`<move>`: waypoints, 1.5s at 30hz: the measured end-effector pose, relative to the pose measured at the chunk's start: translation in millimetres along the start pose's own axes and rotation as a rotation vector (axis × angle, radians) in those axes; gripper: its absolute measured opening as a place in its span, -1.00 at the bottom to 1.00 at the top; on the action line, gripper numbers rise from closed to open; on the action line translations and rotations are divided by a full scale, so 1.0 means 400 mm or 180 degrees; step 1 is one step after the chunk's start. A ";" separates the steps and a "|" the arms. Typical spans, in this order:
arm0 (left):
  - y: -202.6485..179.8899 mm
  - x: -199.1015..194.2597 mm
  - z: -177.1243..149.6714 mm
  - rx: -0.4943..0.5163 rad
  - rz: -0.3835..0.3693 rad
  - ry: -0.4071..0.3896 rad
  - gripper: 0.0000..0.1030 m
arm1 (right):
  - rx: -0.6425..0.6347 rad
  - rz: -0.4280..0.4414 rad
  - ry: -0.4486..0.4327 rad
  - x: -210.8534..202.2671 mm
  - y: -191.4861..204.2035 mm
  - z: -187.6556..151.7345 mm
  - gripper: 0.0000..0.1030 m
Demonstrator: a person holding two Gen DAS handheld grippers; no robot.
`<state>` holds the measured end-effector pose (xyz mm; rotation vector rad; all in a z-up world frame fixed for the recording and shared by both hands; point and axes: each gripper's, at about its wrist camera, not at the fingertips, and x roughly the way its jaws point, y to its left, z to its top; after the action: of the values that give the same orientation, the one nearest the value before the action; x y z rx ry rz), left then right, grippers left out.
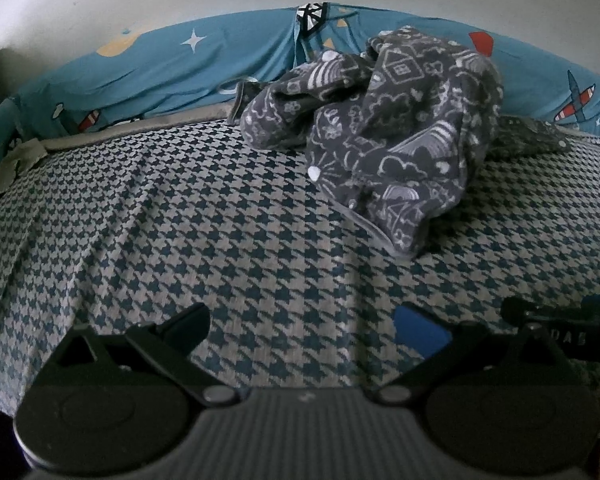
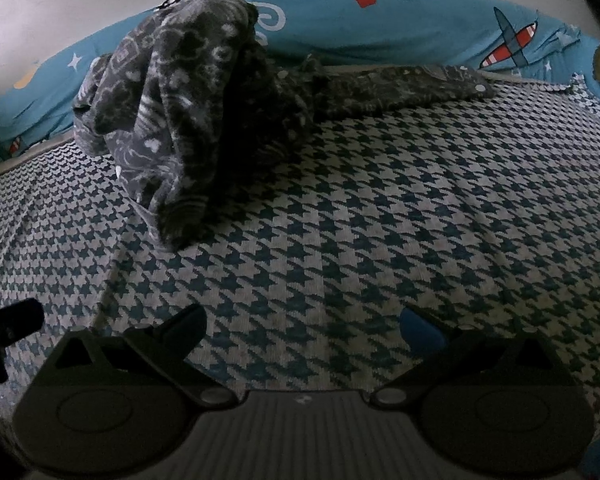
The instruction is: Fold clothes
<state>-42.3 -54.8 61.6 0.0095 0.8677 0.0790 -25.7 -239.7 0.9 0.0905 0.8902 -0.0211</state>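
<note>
Garment [image 1: 384, 120], crumpled in a heap at 12 to 1 o'clock on the cover [image 1: 180, 220], well apart from left gripper [image 1: 300, 332] and right gripper [image 2: 304, 328], both jaws spread and empty; risk: a blind pinch gathers several layers, or the cover

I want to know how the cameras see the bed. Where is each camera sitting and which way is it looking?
Left wrist view: sits on the left gripper, low over the blue-and-white houndstooth bed cover, facing the crumpled dark grey garment with white doodle print; its two open fingers show, and the other gripper's tip at right.
Right wrist view: sits on the right gripper, facing the same garment from further right; its open fingers show.
Both share the garment, the cover and the teal bedding with aeroplane print behind.
</note>
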 end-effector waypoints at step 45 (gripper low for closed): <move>-0.022 -0.020 -0.013 -0.0015 -0.0004 -0.0038 1.00 | 0.0063 -0.0041 0.0009 -0.006 -0.023 -0.003 1.00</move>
<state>-50.6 -64.2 64.0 0.0050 0.8555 0.0798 -28.5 -248.8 1.5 0.1032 0.8934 -0.0416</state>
